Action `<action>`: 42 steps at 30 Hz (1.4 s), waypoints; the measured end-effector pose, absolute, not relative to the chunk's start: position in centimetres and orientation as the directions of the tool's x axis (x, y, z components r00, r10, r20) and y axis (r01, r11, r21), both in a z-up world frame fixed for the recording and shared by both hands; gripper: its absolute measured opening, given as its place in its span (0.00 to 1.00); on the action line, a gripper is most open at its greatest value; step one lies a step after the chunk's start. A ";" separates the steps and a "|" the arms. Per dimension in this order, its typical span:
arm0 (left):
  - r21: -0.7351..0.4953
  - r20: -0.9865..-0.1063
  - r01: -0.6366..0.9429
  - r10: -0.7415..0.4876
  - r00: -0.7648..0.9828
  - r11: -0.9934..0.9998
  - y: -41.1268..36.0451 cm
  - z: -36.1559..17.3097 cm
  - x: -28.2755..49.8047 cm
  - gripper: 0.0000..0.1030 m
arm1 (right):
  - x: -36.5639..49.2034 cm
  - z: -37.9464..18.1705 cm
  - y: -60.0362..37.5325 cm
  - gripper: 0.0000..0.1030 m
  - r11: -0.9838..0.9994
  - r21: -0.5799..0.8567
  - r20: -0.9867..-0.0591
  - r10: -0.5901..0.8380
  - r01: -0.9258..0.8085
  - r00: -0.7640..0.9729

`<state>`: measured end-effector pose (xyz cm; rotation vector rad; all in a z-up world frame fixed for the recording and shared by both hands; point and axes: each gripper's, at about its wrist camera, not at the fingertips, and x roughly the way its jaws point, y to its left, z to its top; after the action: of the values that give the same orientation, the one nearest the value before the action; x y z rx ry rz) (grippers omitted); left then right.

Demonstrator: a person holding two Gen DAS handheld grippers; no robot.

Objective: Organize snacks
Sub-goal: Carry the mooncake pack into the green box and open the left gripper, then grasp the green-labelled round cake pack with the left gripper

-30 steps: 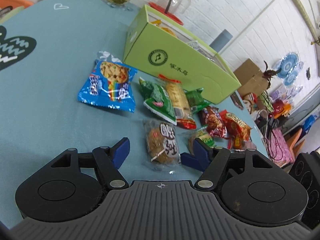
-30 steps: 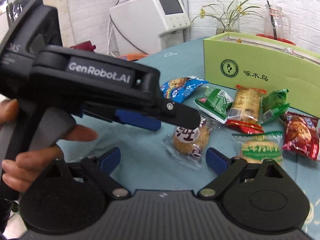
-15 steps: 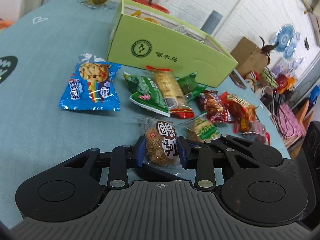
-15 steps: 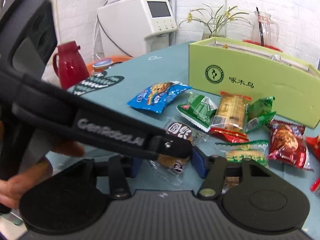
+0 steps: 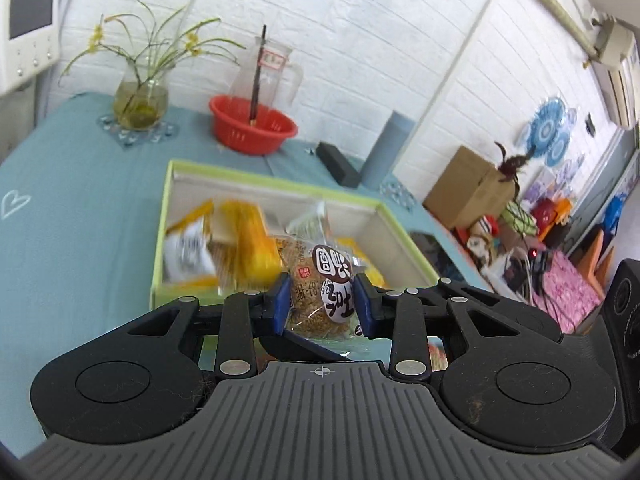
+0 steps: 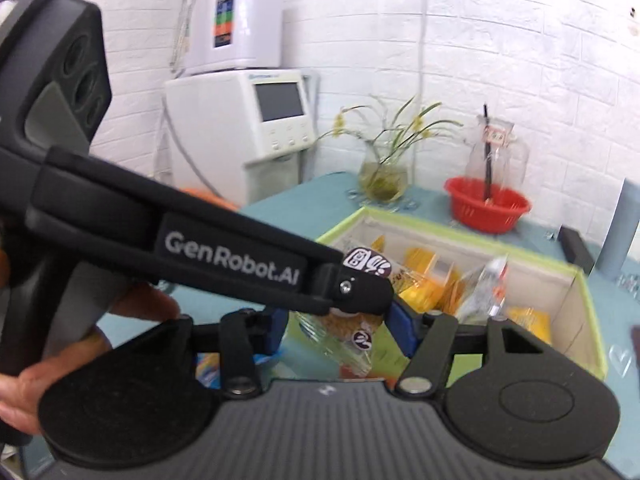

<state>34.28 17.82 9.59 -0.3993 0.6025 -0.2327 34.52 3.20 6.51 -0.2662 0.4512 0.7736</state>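
White brick wall [image 5: 360, 40] backs a bench [image 5: 80, 208] under a teal cloth. The left gripper [image 5: 322, 304] is clenched on a snack packet [image 5: 320, 280], a round brown cake in a clear wrapper with a dark brown and white label. Its blue pads press the wrapper from both sides, and the packet stands upright between them, in the air over the near wall of the green box [image 5: 168, 216]. A hand [image 6: 24, 384] grips this gripper's handle.

The right gripper [image 6: 340, 326] sits just below and behind the left one, on the near side of the green box. Its jaws have just been opening. The lower end of the same packet hangs between its blue pads, with a gap showing on one side, so it is released rather than grasping.

Inside the green box lie several yellow packets [image 5: 252, 236], blurred, toward its left end. Beyond the box's far wall stand a red basin [image 5: 252, 128] with a glass jug [image 5: 272, 68] behind it, and a glass vase [image 5: 138, 100] of thin green stems further left. A grey cylinder [image 5: 386, 148] and a black block [image 5: 338, 160] stand past the box's far right corner. A white machine [image 6: 276, 120] with a screen stands off the bench, beyond the box's left end.
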 end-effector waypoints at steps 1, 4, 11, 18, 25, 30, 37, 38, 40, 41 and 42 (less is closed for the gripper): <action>-0.435 -0.506 0.089 -0.325 0.799 0.896 18.2 9.5 35.6 0.10 | 36.0 6.6 3.6 0.63 0.691 -0.067 -0.493 0.604 -0.720 0.626; -0.433 -0.529 0.061 -0.308 0.790 0.899 19.1 8.6 39.2 0.10 | 39.3 6.1 4.8 0.63 0.686 -0.061 -0.519 0.599 -0.725 0.610; -0.395 -0.530 0.032 -0.256 0.808 0.918 19.8 6.1 40.6 0.31 | 41.8 3.7 4.9 0.76 0.695 -0.016 -0.542 0.598 -0.718 0.591; -0.372 -0.406 0.092 -0.252 0.878 0.924 18.4 10.1 35.4 0.52 | 37.5 7.1 0.1 0.91 0.710 0.035 -0.414 0.651 -0.703 0.637; -0.418 -0.405 0.144 -0.326 0.854 0.897 15.6 8.1 27.8 0.64 | 29.1 5.0 -5.8 0.91 0.730 0.145 -0.422 0.656 -0.668 0.626; -0.485 -0.537 0.065 -0.356 0.765 0.872 14.0 2.6 24.7 0.62 | 25.8 -0.5 -7.3 0.91 0.769 0.204 -0.555 0.601 -0.606 0.575; -0.523 -0.614 0.070 -0.432 0.661 0.849 12.1 -0.4 25.1 0.30 | 24.1 -2.4 -6.1 0.91 0.746 0.163 -0.585 0.600 -0.646 0.545; -0.517 -0.621 0.085 -0.441 0.648 0.852 11.8 -0.4 25.1 0.24 | 23.6 -2.4 -5.9 0.91 0.729 0.159 -0.589 0.611 -0.666 0.529; -0.466 -0.638 0.097 -0.410 0.652 0.879 11.2 -0.3 24.3 0.19 | 22.4 -2.3 -5.7 0.91 0.721 0.143 -0.591 0.611 -0.678 0.526; -0.450 -0.641 0.104 -0.402 0.654 0.887 11.0 -0.3 23.7 0.19 | 21.7 -2.4 -5.8 0.91 0.716 0.139 -0.593 0.613 -0.684 0.522; -0.439 -0.642 0.117 -0.402 0.653 0.891 10.9 -0.4 23.0 0.19 | 21.0 -2.2 -5.9 0.91 0.716 0.128 -0.593 0.610 -0.687 0.525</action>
<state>22.98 10.90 -0.43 -0.3790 0.8102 -0.3025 21.02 -5.87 -2.22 -0.1267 0.6569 0.7781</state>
